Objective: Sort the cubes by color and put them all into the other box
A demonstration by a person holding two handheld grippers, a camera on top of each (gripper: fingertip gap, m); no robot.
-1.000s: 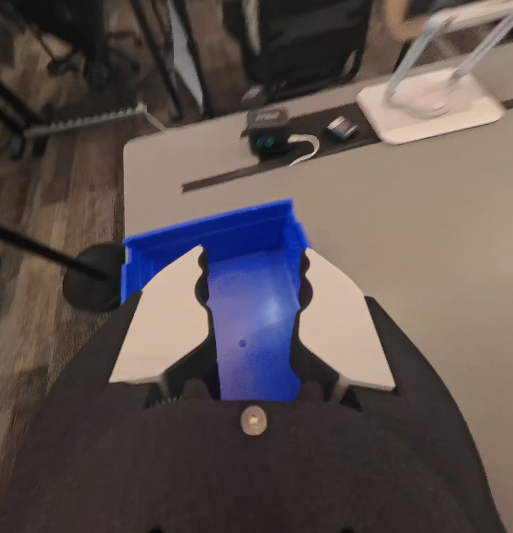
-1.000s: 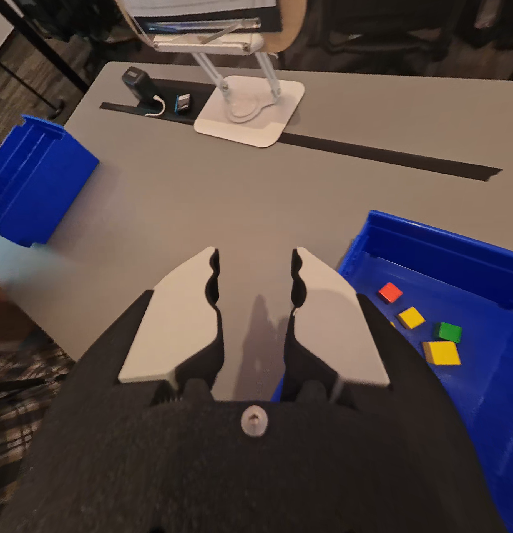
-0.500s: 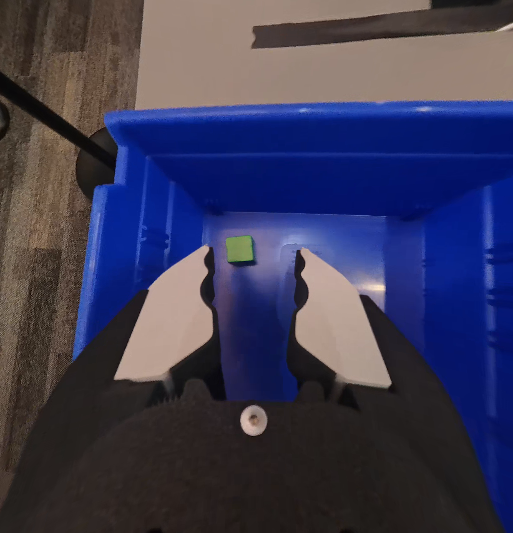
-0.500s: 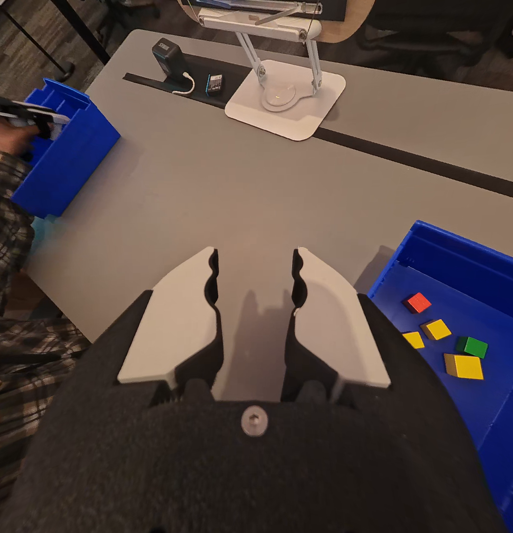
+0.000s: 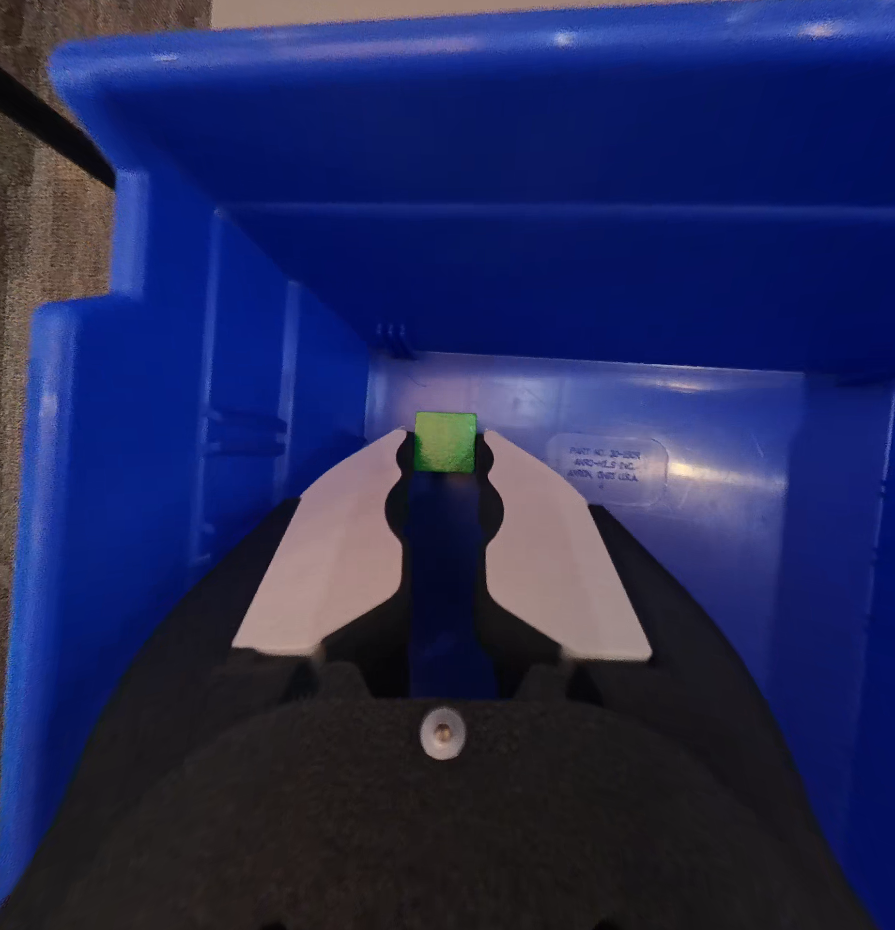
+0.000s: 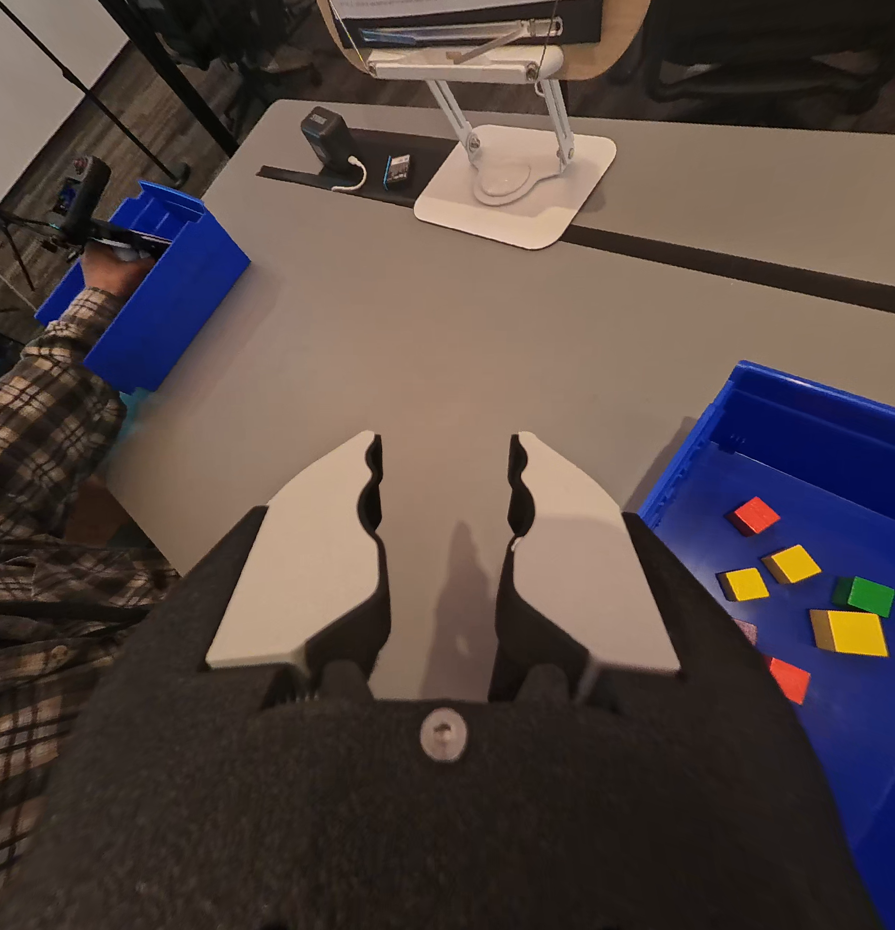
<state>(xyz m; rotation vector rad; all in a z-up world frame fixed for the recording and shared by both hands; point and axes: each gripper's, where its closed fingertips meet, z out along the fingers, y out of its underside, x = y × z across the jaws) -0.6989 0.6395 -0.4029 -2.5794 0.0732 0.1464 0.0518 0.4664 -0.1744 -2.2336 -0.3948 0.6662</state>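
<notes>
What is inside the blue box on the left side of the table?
In the left box, one green cube sits on the floor between the tips of the left gripper. The gripper covers the near part of the floor, so anything there cannot be seen.

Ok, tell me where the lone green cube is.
In the left wrist view, the green cube sits on the floor of the left blue box, between the left tongs' tips, near the far wall.
</notes>
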